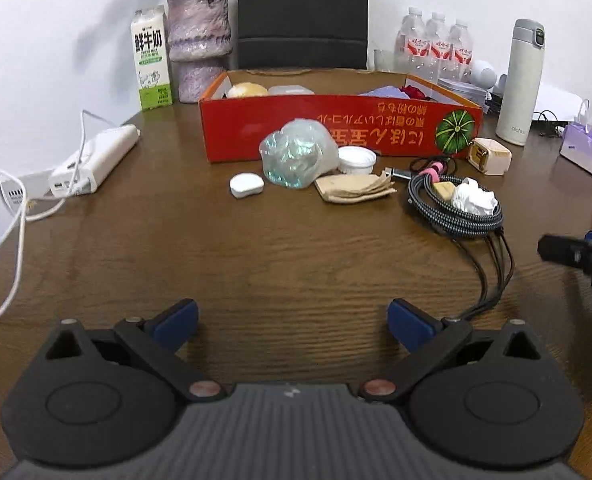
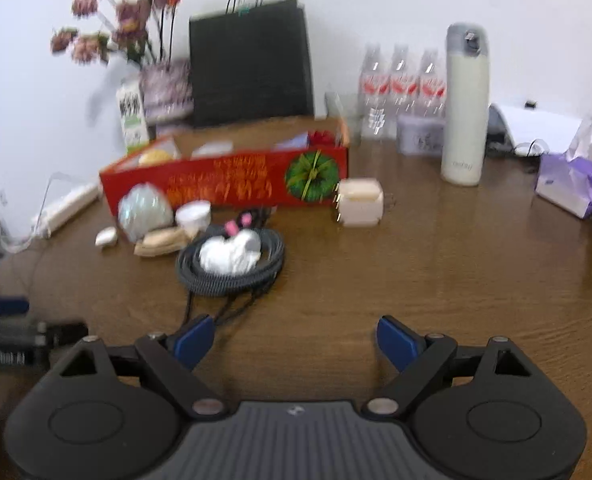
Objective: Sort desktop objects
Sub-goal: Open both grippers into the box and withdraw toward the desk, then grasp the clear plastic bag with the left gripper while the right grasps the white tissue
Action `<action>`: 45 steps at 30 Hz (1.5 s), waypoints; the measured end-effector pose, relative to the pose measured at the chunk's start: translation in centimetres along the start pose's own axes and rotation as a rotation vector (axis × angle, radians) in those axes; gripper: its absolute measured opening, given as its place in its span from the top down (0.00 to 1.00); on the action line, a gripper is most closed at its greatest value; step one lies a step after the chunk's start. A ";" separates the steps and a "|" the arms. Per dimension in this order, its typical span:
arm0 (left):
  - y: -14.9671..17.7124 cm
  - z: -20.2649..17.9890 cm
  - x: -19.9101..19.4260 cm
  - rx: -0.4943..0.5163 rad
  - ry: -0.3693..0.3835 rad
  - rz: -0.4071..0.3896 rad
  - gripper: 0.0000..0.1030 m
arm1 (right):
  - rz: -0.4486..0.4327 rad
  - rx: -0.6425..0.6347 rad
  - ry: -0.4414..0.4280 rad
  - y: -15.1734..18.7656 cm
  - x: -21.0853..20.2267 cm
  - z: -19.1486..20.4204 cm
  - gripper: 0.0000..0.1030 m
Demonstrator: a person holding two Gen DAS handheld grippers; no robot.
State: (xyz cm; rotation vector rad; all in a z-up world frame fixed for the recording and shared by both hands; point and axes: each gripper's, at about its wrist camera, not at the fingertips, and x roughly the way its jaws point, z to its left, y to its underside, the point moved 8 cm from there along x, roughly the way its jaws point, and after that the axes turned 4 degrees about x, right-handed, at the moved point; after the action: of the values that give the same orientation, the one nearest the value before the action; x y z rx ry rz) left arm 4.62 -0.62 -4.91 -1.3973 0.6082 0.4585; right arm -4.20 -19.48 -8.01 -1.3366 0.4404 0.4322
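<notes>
My left gripper (image 1: 292, 316) hangs over the bare brown wooden table (image 1: 256, 248) with its blue-padded fingers spread wide and nothing between them. My right gripper (image 2: 296, 338) is the same: fingers apart, holding nothing.

The open red cardboard box with a green pumpkin print (image 1: 336, 128) stands at the far side of the table. In it I can see a round yellowish bun-like thing (image 1: 247, 90), a clear plastic tub (image 1: 290, 89), something lilac (image 1: 380, 92) and something dark red (image 1: 412, 91); the front wall hides the rest of each.

The loose things lie just in front of the box: a crumpled clear plastic bag (image 1: 296, 152), a white lid-like cap (image 1: 356, 159), a small white oval case (image 1: 247, 185), a folded brown paper napkin (image 1: 354, 188), and a coiled grey braided cable (image 1: 454, 210) with a crumpled white tissue (image 1: 474, 198) inside its loop. A cream plug-in charger (image 1: 490, 155) sits beside the box's pumpkin corner.

The right wrist view is motion-blurred, so the print on the box cannot be read there. At the right edge of the left view, my right gripper is cut off.
</notes>
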 end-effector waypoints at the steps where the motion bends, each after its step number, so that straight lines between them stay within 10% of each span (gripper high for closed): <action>1: 0.0 0.0 0.1 -0.004 0.004 -0.002 0.00 | 0.005 0.034 0.017 -0.1 0.2 -0.6 0.14; 13: -6.6 1.4 1.2 0.046 -0.007 -0.127 0.00 | -0.063 0.014 -0.077 -1.7 -0.4 0.5 0.26; 20: -11.9 1.5 8.7 0.093 0.001 -0.051 0.00 | 0.004 -0.113 -0.124 -3.9 3.9 4.4 0.39; 21: -12.2 1.4 9.6 0.083 0.033 -0.031 0.02 | 0.023 -0.117 -0.118 -3.8 4.8 4.5 0.47; 23: -12.2 1.3 10.9 0.070 0.049 0.025 0.52 | 0.048 -0.138 -0.073 -3.5 6.4 4.6 0.59; 26: -11.9 0.8 10.6 0.114 0.057 -0.001 0.56 | 0.028 -0.158 -0.087 -3.5 6.4 5.1 0.88; 34: -12.8 0.2 2.8 0.107 0.117 -0.150 0.57 | -0.107 -0.062 -0.101 -6.7 2.6 4.4 0.88; 45: -1.4 -0.9 -3.5 0.076 0.266 -0.029 0.54 | 0.091 -0.073 -0.109 -0.3 -0.7 2.4 0.87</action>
State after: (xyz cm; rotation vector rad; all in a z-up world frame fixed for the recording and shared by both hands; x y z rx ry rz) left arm 2.67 -1.51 -1.65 -1.4029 0.8112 0.2244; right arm -4.54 -17.21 -7.00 -1.3594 0.3989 0.5989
